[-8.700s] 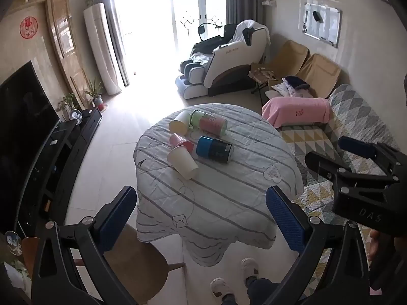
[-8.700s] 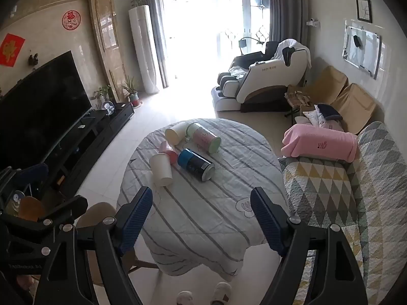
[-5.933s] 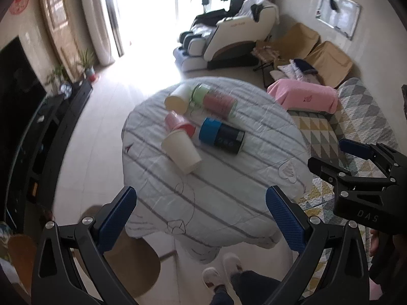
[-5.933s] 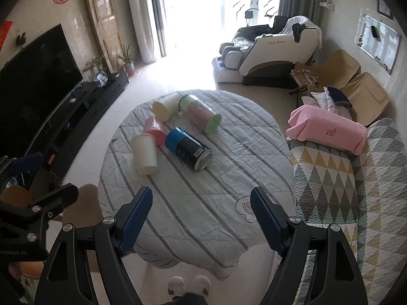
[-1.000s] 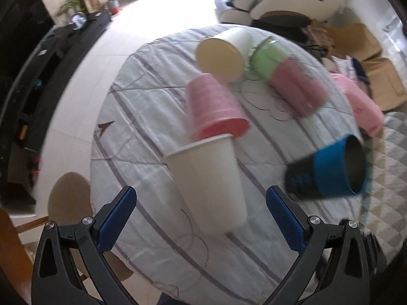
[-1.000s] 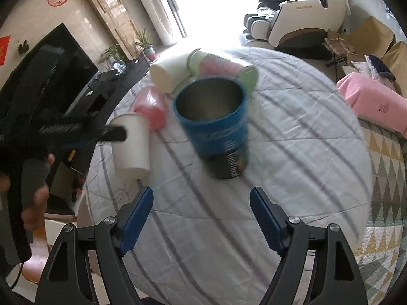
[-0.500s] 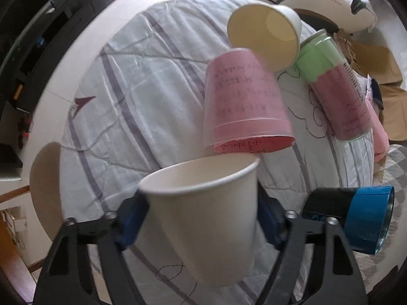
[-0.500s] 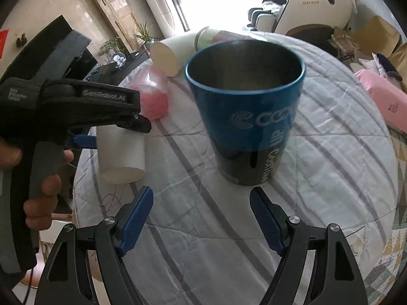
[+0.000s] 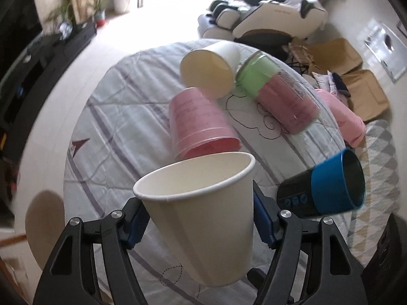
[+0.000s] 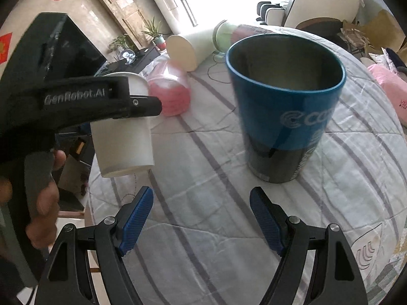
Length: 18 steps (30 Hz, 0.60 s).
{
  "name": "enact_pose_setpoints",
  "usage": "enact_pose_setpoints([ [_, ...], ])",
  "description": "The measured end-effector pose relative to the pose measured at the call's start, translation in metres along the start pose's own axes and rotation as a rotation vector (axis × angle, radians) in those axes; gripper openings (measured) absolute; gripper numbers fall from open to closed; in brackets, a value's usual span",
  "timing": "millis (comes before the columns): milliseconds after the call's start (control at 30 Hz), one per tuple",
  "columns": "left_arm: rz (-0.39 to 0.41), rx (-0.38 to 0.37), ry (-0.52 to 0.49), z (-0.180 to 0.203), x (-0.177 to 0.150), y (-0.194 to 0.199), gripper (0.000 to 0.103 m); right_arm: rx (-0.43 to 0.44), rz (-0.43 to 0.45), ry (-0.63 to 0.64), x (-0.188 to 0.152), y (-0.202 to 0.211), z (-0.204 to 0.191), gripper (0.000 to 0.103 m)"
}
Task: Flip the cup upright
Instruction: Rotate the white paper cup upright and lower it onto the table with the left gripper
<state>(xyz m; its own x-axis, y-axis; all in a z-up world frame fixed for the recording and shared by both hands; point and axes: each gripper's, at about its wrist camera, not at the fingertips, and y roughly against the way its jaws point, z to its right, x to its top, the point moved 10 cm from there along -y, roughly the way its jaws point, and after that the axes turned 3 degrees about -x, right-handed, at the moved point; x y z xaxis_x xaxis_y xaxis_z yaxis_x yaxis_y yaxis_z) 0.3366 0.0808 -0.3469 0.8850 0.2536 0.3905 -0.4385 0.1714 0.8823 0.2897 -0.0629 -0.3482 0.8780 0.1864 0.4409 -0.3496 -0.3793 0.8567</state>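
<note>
My left gripper (image 9: 197, 221) is shut on a white paper cup (image 9: 203, 216), mouth up and a little tilted, lifted above the cloth; it also shows in the right wrist view (image 10: 124, 137). A blue and black metal cup (image 10: 282, 106) stands upright on the striped cloth. My right gripper (image 10: 201, 221) is open and empty, just short of it. In the left wrist view the blue cup (image 9: 328, 185) appears at the right. A pink cup (image 9: 198, 124), a cream cup (image 9: 208, 66) and a green-and-pink tumbler (image 9: 277, 96) lie on their sides.
The round table (image 10: 318, 203) has a striped quilted cover. A TV unit (image 9: 38, 58) stands left. A massage chair (image 9: 264, 23) and a sofa with a pink cushion (image 10: 389, 86) stand behind and to the right. A wooden stool (image 9: 43, 223) stands by the table's left edge.
My left gripper has lifted the white cup and turned it mouth up. The right gripper stays open in front of the standing blue cup, which it set upright about a second ago.
</note>
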Motion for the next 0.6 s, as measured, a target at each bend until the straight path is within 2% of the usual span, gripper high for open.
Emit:
enact_pose_setpoints([
  [133,0.031,-0.042,-0.038,0.009,-0.001,-0.003,0.072,0.032,0.002,-0.017,-0.005,-0.001,-0.007,0.08],
  [300,0.054,-0.047,-0.095,0.016,-0.006,0.001,0.072,0.093,0.049,-0.049,-0.008,0.004,-0.016,0.08],
  [467,0.071,-0.079,-0.126,0.025,-0.008,0.007,0.07,0.069,0.084,-0.062,-0.002,-0.005,-0.012,0.08],
  [600,0.053,-0.09,-0.146,0.029,-0.015,0.003,0.07,0.059,0.087,-0.117,0.0,-0.012,0.001,0.08],
])
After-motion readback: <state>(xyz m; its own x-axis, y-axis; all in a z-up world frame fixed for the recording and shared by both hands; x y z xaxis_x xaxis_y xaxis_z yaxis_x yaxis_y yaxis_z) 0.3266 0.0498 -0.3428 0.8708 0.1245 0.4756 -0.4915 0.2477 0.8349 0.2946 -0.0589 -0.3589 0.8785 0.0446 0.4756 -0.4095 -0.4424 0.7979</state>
